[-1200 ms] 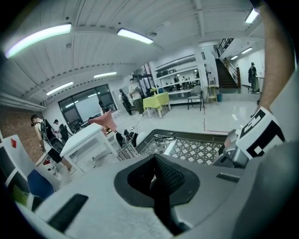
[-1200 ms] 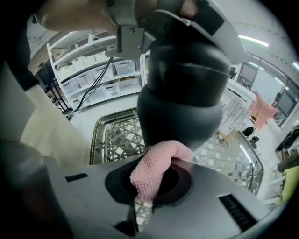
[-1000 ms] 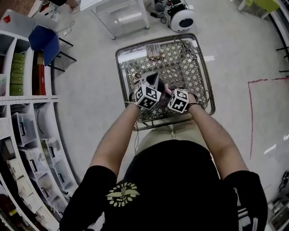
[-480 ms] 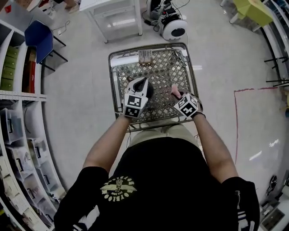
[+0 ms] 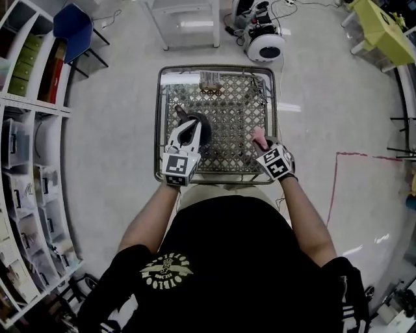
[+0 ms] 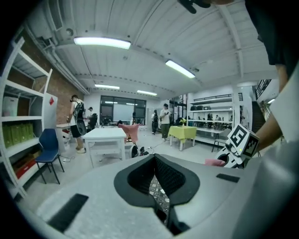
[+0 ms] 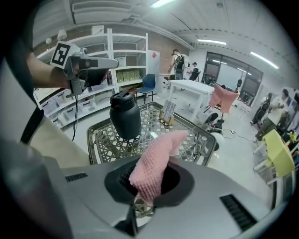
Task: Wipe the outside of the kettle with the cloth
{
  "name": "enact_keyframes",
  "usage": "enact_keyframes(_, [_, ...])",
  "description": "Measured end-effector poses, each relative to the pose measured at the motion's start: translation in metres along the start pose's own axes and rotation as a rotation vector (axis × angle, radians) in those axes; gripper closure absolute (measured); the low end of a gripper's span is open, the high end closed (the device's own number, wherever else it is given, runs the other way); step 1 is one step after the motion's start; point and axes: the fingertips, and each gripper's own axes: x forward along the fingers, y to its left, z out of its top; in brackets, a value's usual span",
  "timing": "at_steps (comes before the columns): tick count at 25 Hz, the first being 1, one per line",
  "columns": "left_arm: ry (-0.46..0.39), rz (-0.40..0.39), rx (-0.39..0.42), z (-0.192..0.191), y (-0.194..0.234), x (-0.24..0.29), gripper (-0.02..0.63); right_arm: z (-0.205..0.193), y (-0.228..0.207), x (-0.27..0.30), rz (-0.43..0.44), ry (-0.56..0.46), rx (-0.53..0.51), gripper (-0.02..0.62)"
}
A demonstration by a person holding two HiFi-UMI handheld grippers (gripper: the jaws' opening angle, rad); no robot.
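The black kettle (image 7: 125, 115) stands upright on the metal mesh table (image 5: 234, 107), near its left side. It shows as a dark shape (image 5: 201, 128) in the head view. My left gripper (image 5: 184, 121) hangs just above and beside the kettle, apart from it, shut with nothing between its jaws (image 6: 155, 161). It appears at the upper left of the right gripper view (image 7: 100, 63). My right gripper (image 5: 263, 144) is over the table's front right, shut on the pink cloth (image 7: 156, 161), which sticks up out of the jaws (image 5: 258, 135).
A small card stand (image 5: 209, 79) and a cable (image 5: 263, 88) lie at the table's far edge. Beyond are a white table (image 5: 185, 19) and a round white device (image 5: 265, 47). Shelves (image 5: 26, 162) and a blue chair (image 5: 73, 29) line the left. People stand far off.
The two grippers were together at the kettle. They have drawn apart: the left has lifted off the kettle, and the right has swung to the right with the cloth.
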Motion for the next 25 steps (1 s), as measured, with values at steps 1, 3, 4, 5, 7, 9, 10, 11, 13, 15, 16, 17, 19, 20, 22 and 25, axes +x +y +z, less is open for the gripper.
enact_keyframes(1, [-0.001,0.022,0.005,0.001,0.001,-0.004,0.6,-0.001,-0.002,0.0,0.006,-0.009,0.003,0.569])
enact_keyframes(3, [-0.002,0.055,-0.008,0.005,0.003,-0.014,0.6,-0.002,-0.002,0.0,0.018,-0.028,0.013,0.569])
enact_keyframes(4, [-0.002,0.069,-0.021,0.005,0.004,-0.02,0.6,-0.001,-0.001,0.0,0.027,-0.034,0.018,0.569])
enact_keyframes(5, [-0.001,0.083,-0.034,0.006,0.005,-0.026,0.6,0.0,0.0,0.0,0.038,-0.038,0.022,0.565])
enact_keyframes(7, [0.002,0.111,-0.045,0.007,0.004,-0.04,0.6,0.002,0.004,-0.001,0.062,-0.047,0.024,0.486])
enact_keyframes(9, [0.006,0.138,-0.04,0.012,-0.001,-0.053,0.6,0.003,0.007,-0.005,0.083,-0.057,0.017,0.456])
enact_keyframes(10, [0.007,0.147,-0.032,0.015,-0.005,-0.06,0.6,0.004,0.009,-0.009,0.088,-0.065,0.01,0.451])
enact_keyframes(11, [0.006,0.151,-0.018,0.018,-0.009,-0.065,0.6,0.006,0.009,-0.013,0.089,-0.074,0.001,0.445])
enact_keyframes(13, [-0.001,0.148,0.018,0.026,-0.013,-0.075,0.6,0.012,0.01,-0.02,0.08,-0.081,-0.028,0.426])
enact_keyframes(15, [-0.017,0.138,0.045,0.037,-0.016,-0.084,0.6,0.018,0.011,-0.025,0.055,-0.062,-0.106,0.411])
enact_keyframes(16, [-0.021,0.129,0.06,0.042,-0.018,-0.087,0.6,0.019,0.012,-0.027,0.039,-0.043,-0.16,0.405])
enact_keyframes(17, [-0.021,0.118,0.077,0.046,-0.021,-0.09,0.6,0.019,0.013,-0.028,0.025,-0.022,-0.208,0.391])
enact_keyframes(19, [-0.016,0.098,0.105,0.05,-0.024,-0.093,0.6,0.017,0.014,-0.028,0.005,0.005,-0.259,0.383])
enact_keyframes(20, [-0.013,0.091,0.108,0.051,-0.023,-0.094,0.6,0.017,0.014,-0.027,-0.004,0.014,-0.257,0.382])
enact_keyframes(22, [-0.004,0.085,0.072,0.05,-0.016,-0.097,0.6,0.015,0.013,-0.02,-0.014,0.031,-0.205,0.38])
enact_keyframes(25, [-0.004,0.082,-0.013,0.043,-0.004,-0.1,0.6,0.011,0.013,-0.012,-0.028,0.041,-0.107,0.374])
